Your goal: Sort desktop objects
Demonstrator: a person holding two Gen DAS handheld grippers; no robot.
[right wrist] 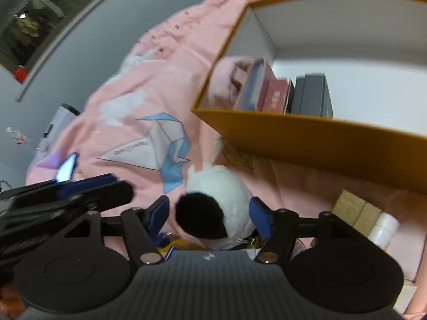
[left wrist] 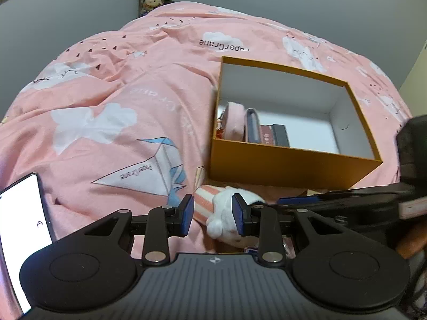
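Left wrist view showed my left gripper [left wrist: 213,216] with its jaws parted around a white plush toy [left wrist: 226,213] on the pink bedspread [left wrist: 106,101], just in front of the near wall of the orange box [left wrist: 291,168]. The blue pads [left wrist: 188,214] stood either side of the toy's striped end, apparently not yet pressing it. I judged the spread was kept wide to take in the soft, bulky body before closing.

In the right wrist view, my right gripper [right wrist: 209,220] was also open, straddling the toy's black-and-white end [right wrist: 213,208]. Inside the box, a pink pouch [right wrist: 226,82] and small cases [right wrist: 312,96] stood packed against its left wall, leaving bare floor to the right, where I judged the toy would go. A lit phone [left wrist: 18,240] lay at the spread's near left edge, well apart.
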